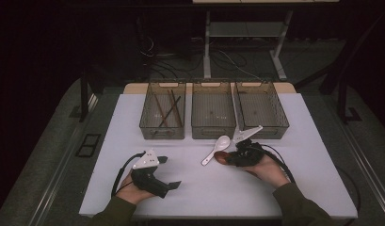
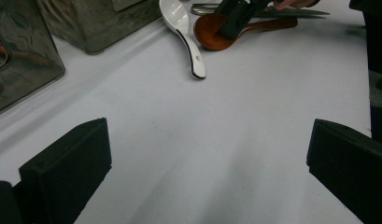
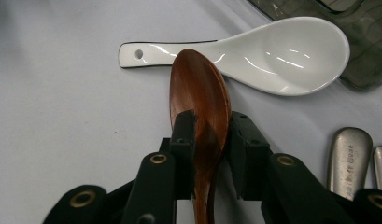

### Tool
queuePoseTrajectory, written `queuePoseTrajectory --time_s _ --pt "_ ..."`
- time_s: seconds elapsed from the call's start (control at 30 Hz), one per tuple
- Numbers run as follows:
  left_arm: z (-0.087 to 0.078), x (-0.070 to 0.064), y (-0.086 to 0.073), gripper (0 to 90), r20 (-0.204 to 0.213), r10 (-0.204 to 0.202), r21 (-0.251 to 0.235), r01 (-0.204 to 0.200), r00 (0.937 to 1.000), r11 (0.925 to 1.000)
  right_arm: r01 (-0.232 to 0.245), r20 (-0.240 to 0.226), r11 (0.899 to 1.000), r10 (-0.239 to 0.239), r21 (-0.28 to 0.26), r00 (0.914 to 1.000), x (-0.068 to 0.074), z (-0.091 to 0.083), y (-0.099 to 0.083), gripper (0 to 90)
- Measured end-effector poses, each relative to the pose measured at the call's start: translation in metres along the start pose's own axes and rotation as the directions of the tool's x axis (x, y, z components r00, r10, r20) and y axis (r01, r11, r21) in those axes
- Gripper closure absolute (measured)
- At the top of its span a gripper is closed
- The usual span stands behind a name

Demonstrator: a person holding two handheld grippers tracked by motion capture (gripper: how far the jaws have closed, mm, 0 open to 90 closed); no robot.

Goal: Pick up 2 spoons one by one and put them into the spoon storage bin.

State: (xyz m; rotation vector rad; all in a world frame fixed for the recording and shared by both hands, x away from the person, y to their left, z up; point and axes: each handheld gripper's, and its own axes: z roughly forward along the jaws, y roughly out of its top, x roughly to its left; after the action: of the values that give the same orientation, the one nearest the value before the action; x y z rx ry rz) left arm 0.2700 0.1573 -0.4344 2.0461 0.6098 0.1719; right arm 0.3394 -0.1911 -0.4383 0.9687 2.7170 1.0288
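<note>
Three grey bins (image 1: 213, 116) line the table's (image 1: 110, 155) far edge; brown sticks (image 1: 169, 110) lie in the left one.

A white rectangular tabletop (image 1: 199, 183) carries everything here. Along its far edge stand three translucent grey plastic bins side by side: the left bin (image 1: 145, 113) holds a few dark brown chopsticks (image 1: 169, 110), and the middle bin (image 1: 213, 132) and the right bin (image 1: 280, 115) stand just beside it (their walls are nearly touching). In front of the middle and right bins lies a white ceramic soup spoon (image 1: 216, 149), bowl toward the bins, handle pointing back across the tabletop. Just beside it is a reddish-brown wooden spoon (image 3: 200, 93), and near that lie the handles of two dull metal utensils (image 3: 350, 156) flat on the white surface.
</note>
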Motion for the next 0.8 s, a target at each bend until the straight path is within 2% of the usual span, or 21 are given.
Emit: queuePoseTrajectory --time_s 0.33,0.67,0.8 --pt "0.0 0.0 0.0 0.0 0.001 0.003 -0.001 -0.003 1.0 1.0 0.009 -0.022 1.0 -0.01 -0.016 0.9997 0.002 -0.005 0.001 83.6" --pt "0.0 0.0 0.0 0.0 0.002 0.008 -0.005 -0.008 1.0 1.0 0.023 -0.002 1.0 -0.023 -0.017 0.9997 0.006 -0.007 0.002 84.5" --pt "0.0 0.0 0.0 0.0 0.005 0.011 -0.005 -0.011 0.9999 0.9999 0.015 0.01 0.999 -0.014 -0.041 0.9998 0.005 -0.013 0.004 84.5"
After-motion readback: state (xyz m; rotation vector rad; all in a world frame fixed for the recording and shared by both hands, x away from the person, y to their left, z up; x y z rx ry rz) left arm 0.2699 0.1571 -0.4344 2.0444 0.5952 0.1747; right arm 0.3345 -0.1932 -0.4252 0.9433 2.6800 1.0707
